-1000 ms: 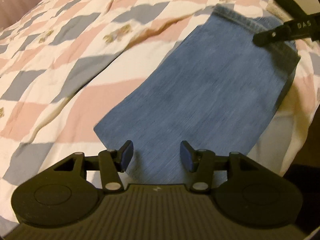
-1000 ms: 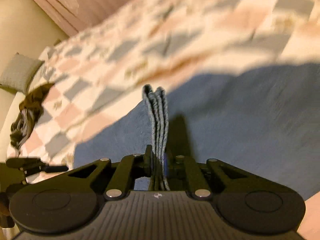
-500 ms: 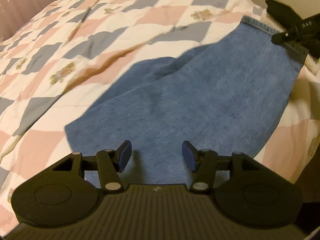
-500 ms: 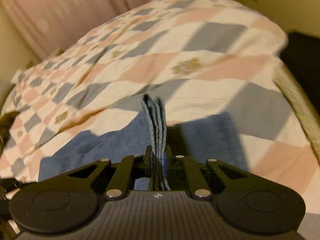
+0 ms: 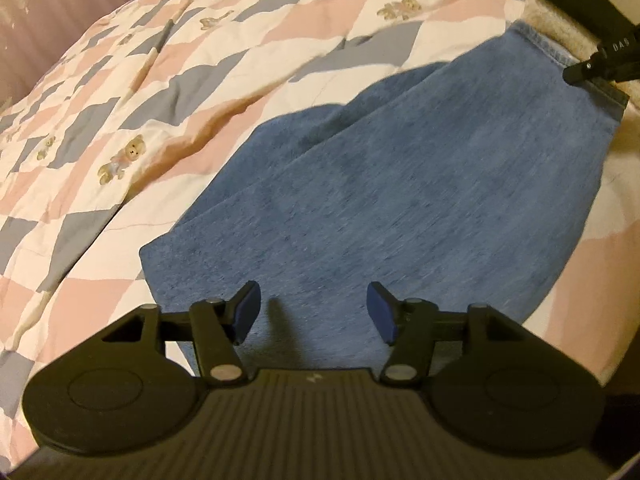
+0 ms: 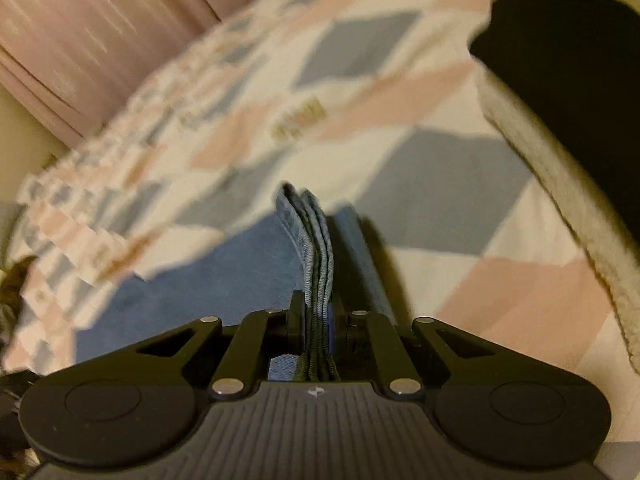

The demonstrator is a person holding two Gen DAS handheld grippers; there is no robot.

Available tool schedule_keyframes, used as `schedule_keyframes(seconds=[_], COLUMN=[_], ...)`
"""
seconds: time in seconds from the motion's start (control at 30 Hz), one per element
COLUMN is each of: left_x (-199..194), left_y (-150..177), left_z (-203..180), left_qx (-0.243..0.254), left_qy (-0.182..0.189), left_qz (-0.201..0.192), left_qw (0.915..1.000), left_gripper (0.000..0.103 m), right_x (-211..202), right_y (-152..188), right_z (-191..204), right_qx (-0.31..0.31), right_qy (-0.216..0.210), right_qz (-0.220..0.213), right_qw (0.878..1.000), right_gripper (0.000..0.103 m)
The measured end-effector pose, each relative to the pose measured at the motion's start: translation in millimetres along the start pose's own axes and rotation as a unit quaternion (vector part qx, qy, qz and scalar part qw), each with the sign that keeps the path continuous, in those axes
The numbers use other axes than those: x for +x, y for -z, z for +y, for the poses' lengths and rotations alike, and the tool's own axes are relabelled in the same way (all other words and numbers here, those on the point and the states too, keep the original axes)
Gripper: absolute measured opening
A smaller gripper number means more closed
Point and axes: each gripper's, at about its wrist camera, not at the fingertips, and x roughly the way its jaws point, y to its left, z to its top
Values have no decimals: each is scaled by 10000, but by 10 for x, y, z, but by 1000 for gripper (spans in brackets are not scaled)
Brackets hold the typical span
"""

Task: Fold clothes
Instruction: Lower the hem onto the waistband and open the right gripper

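A folded pair of blue denim jeans (image 5: 400, 200) lies flat on a bed covered by a quilted bedspread in a pink, grey and cream diamond pattern with small teddy-bear motifs (image 5: 120, 120). The jeans occupy the near right part of the bed, running from the near edge toward the far right corner, where the stitched hem (image 5: 560, 56) sits close to the edge of the mattress. The left gripper (image 5: 312, 316) is positioned over the near end of the jeans with its blue-padded fingers (image 5: 246, 312) spread wide apart; nothing is between them, and whether they touch the fabric cannot be determined. The right gripper (image 6: 318, 320) is at the far right end of the garment, its fingers closed tightly on the stacked hem layers (image 6: 312, 248), which stand on edge between them and project forward beyond the tips. In the left wrist view, the right gripper (image 5: 600, 60) appears as a black body meeting the hem at the far right. A pink curtain (image 6: 80, 32) hangs behind the far side of the bed. A dark object (image 6: 568, 60) lies beyond the right edge of the bed; it cannot be identified.
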Motion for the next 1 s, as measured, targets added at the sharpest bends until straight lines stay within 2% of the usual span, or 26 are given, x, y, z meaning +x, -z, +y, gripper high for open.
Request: schedule_keyframes(seconds=[0.1, 0.23, 0.3, 0.37, 0.4, 0.43, 0.47, 0.5, 0.53, 0.6, 0.63, 0.7, 0.77, 0.8, 0.83, 0.9, 0.97, 1.0], left_x=[-14, -65, -12, 41, 68, 94, 121, 147, 174, 227, 257, 397, 555, 611, 587, 528, 281, 150], left_y=[32, 62, 75, 89, 96, 103, 110, 117, 123, 137, 144, 166, 166, 149, 137, 118, 189, 238], left_z=[54, 144, 174, 203, 218, 233, 248, 263, 277, 307, 323, 369, 428, 483, 527, 613, 634, 629], left_qx=[122, 222, 364, 506, 576, 647, 717, 788, 858, 999, 1060, 1110, 1079, 910, 676, 209, -31, -61], left_qy=[-57, 17, 39, 61, 71, 82, 93, 104, 114, 136, 159, 316, 388, 447, 391, 266, -60, -203], left_qz=[-221, -627, -807, -986, -1076, -1165, -1254, -1343, -1432, -1609, -1694, -1830, -1920, -1922, -1911, -1883, -1863, -1876], left_qw=[9997, 9978, 9961, 9938, 9925, 9910, 9895, 9877, 9859, 9818, 9797, 9763, 9747, 9761, 9785, 9815, 9825, 9820], left_gripper=[45, 46, 46, 45, 45, 45, 45, 45, 45, 44, 40, 38, 39, 40, 43, 41, 38, 36], right_x=[64, -125, -40, 112, 138, 124, 85, 24, -53, -144, -117, 70, 330, 440, 522, 655, 565, 459], right_y=[84, 236, 282, 305, 297, 285, 283, 296, 326, 405, 437, 466, 455, 429, 370, 262, 242, 265], right_z=[-63, 109, 95, 39, 35, 76, 162, 277, 391, 582, 658, 745, 770, 757, 713, 644, 709, 739], right_qx=[66, -232, -265, -259, -198, -238, -400, -672, -940, -1298, -1504, -1851, -2236, -2330, -2248, -2065, -1794, -1674], right_qy=[46, 193, 392, 616, 756, 988, 1336, 1590, 1633, 1377, 1065, 767, 829, 878, 883, 956, 1707, 1998], right_qz=[-257, -888, -746, -524, -521, -630, -826, -1110, -1451, -2069, -2181, -2134, -2082, -2043, -1946, -1795, -1914, -2009], right_qw=[9996, 9956, 9961, 9964, 9956, 9928, 9868, 9787, 9713, 9599, 9584, 9562, 9486, 9467, 9507, 9571, 9498, 9443], right_gripper=[10, 9, 9, 14, 30, 57, 65, 64, 64, 65, 63, 58, 47, 46, 43, 37, 58, 62])
